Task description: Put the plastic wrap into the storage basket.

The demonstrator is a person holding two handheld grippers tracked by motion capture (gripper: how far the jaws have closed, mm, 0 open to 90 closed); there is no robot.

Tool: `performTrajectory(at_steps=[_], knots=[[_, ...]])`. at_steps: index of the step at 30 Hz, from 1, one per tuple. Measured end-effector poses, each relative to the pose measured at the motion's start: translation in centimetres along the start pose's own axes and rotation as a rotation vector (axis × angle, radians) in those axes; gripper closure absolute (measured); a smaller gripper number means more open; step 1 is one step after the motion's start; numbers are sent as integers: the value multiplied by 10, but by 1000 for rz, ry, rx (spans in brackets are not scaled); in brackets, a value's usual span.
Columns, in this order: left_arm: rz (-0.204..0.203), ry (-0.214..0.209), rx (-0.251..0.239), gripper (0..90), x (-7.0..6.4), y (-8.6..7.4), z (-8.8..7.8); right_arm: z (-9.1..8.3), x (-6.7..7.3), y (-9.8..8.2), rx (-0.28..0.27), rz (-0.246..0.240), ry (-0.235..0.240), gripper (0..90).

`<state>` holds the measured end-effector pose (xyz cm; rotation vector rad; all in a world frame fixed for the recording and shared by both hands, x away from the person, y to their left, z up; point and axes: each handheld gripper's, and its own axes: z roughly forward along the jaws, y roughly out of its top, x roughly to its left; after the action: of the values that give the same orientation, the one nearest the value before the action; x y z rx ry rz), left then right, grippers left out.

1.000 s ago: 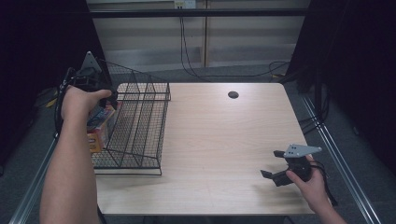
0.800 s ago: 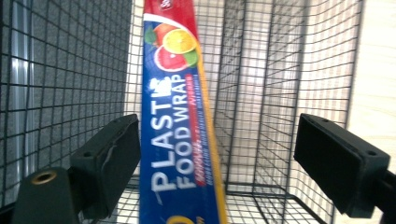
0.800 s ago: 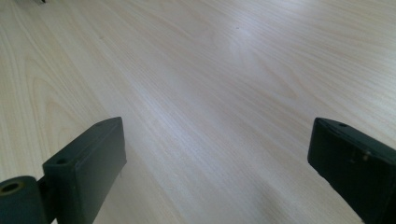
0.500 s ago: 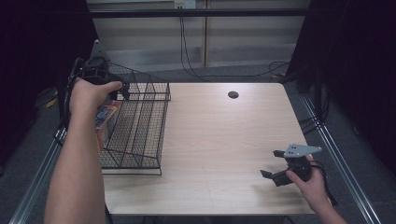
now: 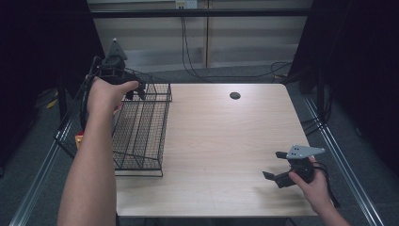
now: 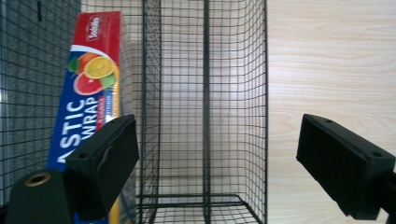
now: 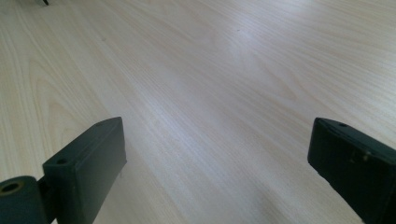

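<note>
So, a red plastic wrap box (image 6: 88, 93) with citrus fruit printed on it and white lettering on blue, standing upright in the far-left compartment of a black wire basket (image 5: 141, 127). Other basket compartments bare, just mesh over the light wood table (image 5: 226, 141). Left gripper (image 6: 219, 158) held above the basket's far left end, jaws spread wide, pinching nothing. Right gripper (image 5: 277, 167) low over the near right of the table, jaws also spread apart and holding nothing.
</note>
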<state>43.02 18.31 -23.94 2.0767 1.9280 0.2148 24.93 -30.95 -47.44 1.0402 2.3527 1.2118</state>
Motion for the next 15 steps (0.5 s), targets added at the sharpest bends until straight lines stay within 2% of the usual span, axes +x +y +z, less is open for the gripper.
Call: performTrajectory(at_steps=[2,7,11,14,15], knots=[[-7,-6,-1,128,-3,0,1,0,0,0,0,-2,1,37],[26,-13,3,126,-14,1,8,0,1,0,1,-3,1,37],[42,-22,-12,125,-25,1,11,-1,0,0,-1,-3,1,37],[61,-37,-5,120,-34,1,15,0,0,0,-3,-4,-1,37],[70,-54,-11,120,-40,1,19,0,0,0,-3,-5,-2,37]])
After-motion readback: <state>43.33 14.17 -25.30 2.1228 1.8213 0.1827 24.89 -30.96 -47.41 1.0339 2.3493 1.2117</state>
